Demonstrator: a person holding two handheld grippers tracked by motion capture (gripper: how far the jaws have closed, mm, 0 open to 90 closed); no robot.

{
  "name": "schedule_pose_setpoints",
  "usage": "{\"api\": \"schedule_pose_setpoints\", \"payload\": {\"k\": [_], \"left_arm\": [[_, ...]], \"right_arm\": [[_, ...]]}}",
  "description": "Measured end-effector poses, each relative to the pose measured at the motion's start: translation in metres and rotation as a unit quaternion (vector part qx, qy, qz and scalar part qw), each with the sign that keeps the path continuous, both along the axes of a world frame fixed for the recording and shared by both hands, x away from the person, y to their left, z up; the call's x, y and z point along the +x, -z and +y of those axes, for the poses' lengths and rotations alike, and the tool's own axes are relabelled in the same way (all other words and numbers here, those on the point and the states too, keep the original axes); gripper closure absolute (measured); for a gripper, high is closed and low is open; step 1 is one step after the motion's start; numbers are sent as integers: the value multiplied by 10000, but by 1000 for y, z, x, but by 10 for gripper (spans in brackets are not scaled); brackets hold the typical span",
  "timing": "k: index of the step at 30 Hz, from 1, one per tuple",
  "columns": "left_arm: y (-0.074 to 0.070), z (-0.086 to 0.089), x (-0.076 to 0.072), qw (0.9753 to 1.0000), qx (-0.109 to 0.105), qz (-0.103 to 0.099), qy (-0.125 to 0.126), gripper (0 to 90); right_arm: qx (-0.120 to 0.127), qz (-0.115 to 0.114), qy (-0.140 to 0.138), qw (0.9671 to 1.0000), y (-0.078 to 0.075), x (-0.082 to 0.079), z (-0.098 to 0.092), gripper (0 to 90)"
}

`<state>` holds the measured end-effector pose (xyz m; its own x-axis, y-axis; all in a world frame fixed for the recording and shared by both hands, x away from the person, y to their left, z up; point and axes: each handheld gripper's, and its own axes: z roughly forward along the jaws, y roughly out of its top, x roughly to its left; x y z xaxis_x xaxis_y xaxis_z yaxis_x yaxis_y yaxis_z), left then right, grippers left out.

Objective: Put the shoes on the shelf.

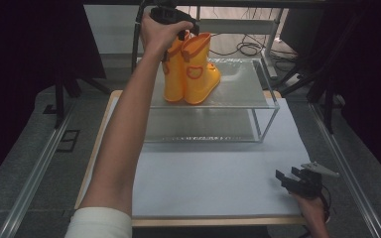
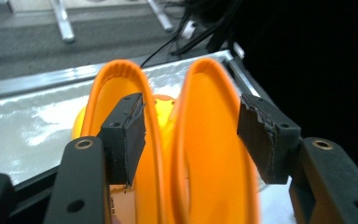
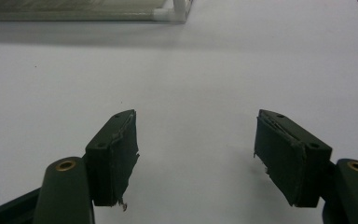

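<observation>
While the pair of yellow rubber boots stands upright on the far glass shelf, the left gripper straddles both boot tops with jaws spread, seemingly poised to pinch them together, and the right gripper rests spread-jawed on the near right white tabletop

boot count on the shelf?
2. Both yellow boots stand side by side on the top of the clear shelf: left boot and right boot. The left gripper straddles their cuffs, jaws open.
</observation>
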<state>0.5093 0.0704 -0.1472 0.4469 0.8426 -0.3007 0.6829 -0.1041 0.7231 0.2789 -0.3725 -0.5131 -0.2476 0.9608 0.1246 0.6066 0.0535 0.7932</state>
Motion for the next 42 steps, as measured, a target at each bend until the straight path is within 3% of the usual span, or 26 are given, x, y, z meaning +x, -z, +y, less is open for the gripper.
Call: {"api": "schedule_pose_setpoints", "payload": {"k": [4,9,14,21,30,39,42], "left_arm": [[-12,12,-22,9994,-82,-322,112,459],[-18,27,-51,9980,-46,-586,237,583],[-15,43,-79,9962,-60,-648,582,735],[7,57,-102,9939,249,-452,977,882],[44,74,-101,9939,566,-118,942,900],[101,77,-75,9940,909,199,581,900],[116,79,-63,9946,892,297,442,900]], "right_arm": [[-1,-12,13,10000,-1,-1,0,301],[-11,-7,16,10000,-1,-2,1,302],[-49,-31,-28,10000,-2,-2,4,301],[-69,-33,-43,10000,-2,-4,7,301],[-97,-41,-37,9999,-2,-3,8,301],[-129,-21,-66,9999,-1,-2,9,301],[-143,-26,-78,9999,-2,-3,9,302]]}}
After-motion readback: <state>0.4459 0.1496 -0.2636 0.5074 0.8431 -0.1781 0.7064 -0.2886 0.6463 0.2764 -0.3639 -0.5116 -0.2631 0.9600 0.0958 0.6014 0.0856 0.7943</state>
